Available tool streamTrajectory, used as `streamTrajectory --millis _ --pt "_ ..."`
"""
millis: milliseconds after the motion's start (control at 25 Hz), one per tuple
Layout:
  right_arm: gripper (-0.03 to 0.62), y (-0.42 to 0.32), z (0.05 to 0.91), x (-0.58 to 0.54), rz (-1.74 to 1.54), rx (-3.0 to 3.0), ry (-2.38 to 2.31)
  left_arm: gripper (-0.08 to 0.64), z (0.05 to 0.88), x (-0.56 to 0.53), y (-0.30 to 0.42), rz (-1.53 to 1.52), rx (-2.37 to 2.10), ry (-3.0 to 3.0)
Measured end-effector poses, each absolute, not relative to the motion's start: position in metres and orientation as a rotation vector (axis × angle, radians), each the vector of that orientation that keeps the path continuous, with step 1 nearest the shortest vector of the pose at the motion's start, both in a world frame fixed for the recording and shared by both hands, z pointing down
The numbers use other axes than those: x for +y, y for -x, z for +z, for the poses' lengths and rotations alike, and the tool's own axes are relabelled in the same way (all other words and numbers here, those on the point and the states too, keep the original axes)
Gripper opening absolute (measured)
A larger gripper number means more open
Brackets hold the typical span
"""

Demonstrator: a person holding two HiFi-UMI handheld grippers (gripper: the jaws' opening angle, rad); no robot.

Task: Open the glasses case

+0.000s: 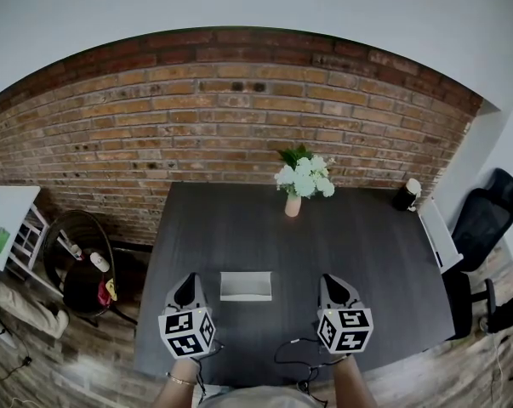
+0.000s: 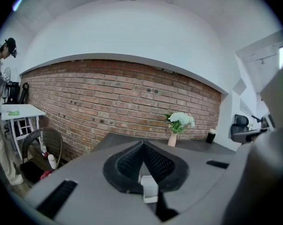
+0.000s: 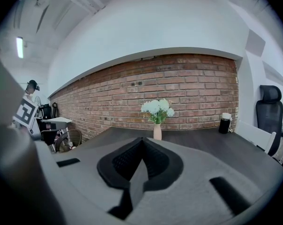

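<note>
One glasses case [image 1: 245, 286], two grippers [image 1: 186, 280] [image 1: 328, 280], one flower vase [image 1: 293, 202], one dark cup [image 1: 407, 195]

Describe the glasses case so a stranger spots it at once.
Find the dark table before the brick wall. Near its front edge, midway across, lies the glasses case. It alone is flat, pale and rectangular, unlike the upright vase and cup.
</note>
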State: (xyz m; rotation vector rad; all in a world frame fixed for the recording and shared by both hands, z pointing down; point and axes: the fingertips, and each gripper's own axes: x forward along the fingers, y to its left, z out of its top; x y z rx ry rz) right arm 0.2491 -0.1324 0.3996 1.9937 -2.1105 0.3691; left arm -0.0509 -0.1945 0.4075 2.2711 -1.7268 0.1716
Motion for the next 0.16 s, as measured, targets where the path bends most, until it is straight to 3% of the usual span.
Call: streamTrajectory --millis 160 --pt "0.002 -0.2508 0.3988 -0.1363 0.368 -2.106 -1.992 -0.005 0.4061 -0.199 0.0488 0.173 -1.725 -2.275"
